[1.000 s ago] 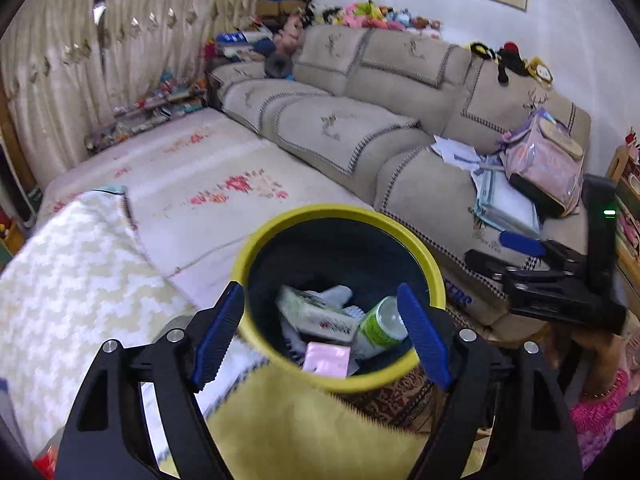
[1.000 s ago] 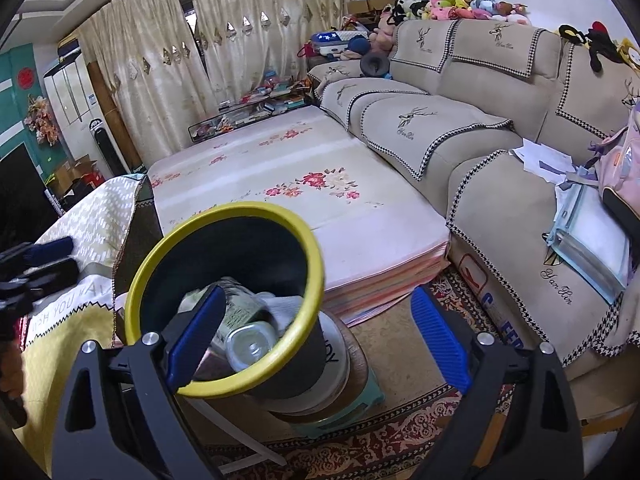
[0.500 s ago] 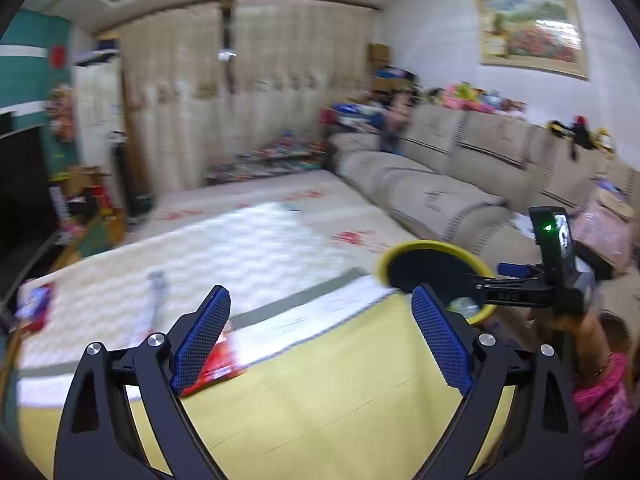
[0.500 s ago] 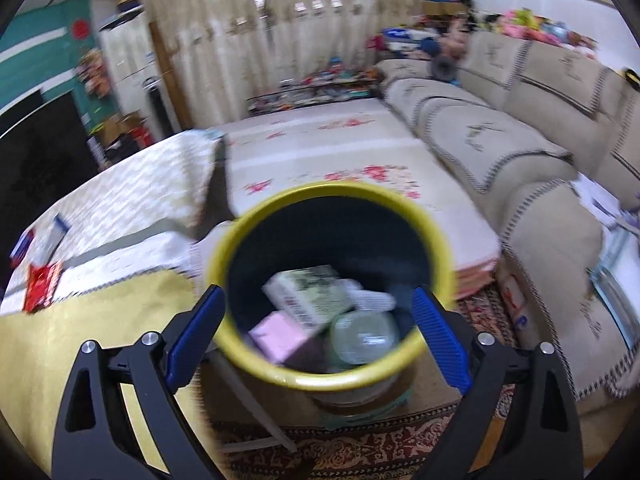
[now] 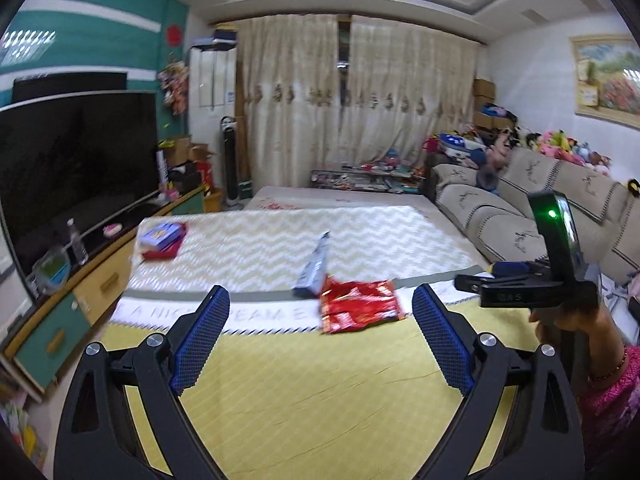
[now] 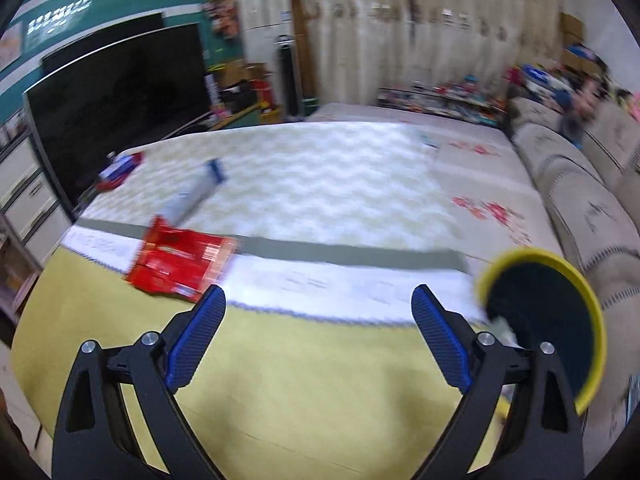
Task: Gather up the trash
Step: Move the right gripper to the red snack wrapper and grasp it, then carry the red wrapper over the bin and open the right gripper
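Observation:
A red foil wrapper [image 5: 359, 306] lies on the bed cover [image 5: 304, 392], just beyond my left gripper [image 5: 320, 334], whose jaws stand open and empty. Behind the wrapper lies a blue and white tube-like pack [image 5: 314, 266]. A blue and red packet [image 5: 162, 236] rests at the bed's far left. In the right wrist view the red wrapper [image 6: 182, 260] is ahead to the left of my right gripper [image 6: 318, 336], which is open and empty. The yellow-rimmed bin [image 6: 548, 320] stands at the right, beside the bed. The right gripper's body and a hand [image 5: 568, 316] show in the left wrist view.
A large television [image 5: 76, 164] on a low cabinet [image 5: 60, 320] runs along the left. A beige sofa [image 5: 520, 216] with toys lines the right wall. Curtains [image 5: 360, 100] close the far end. A bottle [image 5: 78, 242] stands on the cabinet.
Both grippers have swung left, away from the bin and over the bed. The bin has left the left wrist view and slid to the right edge of the right wrist view; the wrappers came into sight.

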`<move>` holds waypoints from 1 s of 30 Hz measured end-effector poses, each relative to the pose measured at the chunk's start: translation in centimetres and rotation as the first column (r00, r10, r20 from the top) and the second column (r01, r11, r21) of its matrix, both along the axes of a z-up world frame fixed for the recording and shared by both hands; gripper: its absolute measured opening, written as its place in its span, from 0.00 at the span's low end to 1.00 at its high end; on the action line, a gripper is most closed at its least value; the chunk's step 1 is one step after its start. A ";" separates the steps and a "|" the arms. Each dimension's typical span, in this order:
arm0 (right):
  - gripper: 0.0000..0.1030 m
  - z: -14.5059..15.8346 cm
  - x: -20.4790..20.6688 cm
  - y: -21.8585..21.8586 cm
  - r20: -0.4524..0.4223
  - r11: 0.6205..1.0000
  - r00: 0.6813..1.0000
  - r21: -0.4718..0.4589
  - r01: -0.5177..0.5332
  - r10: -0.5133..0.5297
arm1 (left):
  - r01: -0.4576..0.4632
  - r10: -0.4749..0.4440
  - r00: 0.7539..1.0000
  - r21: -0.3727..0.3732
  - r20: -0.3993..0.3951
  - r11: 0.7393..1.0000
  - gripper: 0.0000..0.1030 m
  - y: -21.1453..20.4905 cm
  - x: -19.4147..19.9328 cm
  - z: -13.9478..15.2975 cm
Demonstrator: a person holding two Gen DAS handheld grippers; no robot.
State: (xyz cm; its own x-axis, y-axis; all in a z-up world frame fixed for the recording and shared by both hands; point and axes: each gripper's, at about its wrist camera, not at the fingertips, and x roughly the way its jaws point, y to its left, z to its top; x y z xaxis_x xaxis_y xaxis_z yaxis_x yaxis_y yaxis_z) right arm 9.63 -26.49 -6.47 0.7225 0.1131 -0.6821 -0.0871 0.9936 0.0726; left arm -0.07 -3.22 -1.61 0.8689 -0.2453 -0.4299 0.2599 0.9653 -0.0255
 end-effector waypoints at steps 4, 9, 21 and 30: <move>0.87 -0.6 2.3 4.3 -0.046 0.997 0.996 -0.002 -0.082 0.082 | -0.034 0.034 0.999 -0.003 -0.017 0.999 0.89 1.8 0.3 -0.7; 0.87 -2.0 4.6 8.3 -0.123 0.986 0.980 -0.023 -0.163 0.159 | -0.067 0.067 0.997 -0.029 -0.029 0.997 0.89 3.8 0.6 -1.5; 0.82 -4.4 7.1 11.3 -0.192 0.984 0.971 -0.087 -0.158 0.139 | -0.063 0.059 0.996 -0.063 -0.069 0.996 0.89 4.9 1.6 -2.9; 0.08 -3.5 6.2 10.4 -0.191 0.981 0.967 -0.056 -0.184 0.171 | -0.050 0.046 0.996 -0.058 -0.077 0.997 0.89 4.1 1.8 -3.2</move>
State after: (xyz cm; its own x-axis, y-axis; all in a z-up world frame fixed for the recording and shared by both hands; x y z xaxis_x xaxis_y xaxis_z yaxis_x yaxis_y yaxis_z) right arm 15.87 -16.14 -9.98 0.5565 0.1731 -0.8126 -0.2543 0.9666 0.0318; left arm 1.71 0.90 -4.78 0.8461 -0.2312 -0.4803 0.2087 0.9728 -0.1008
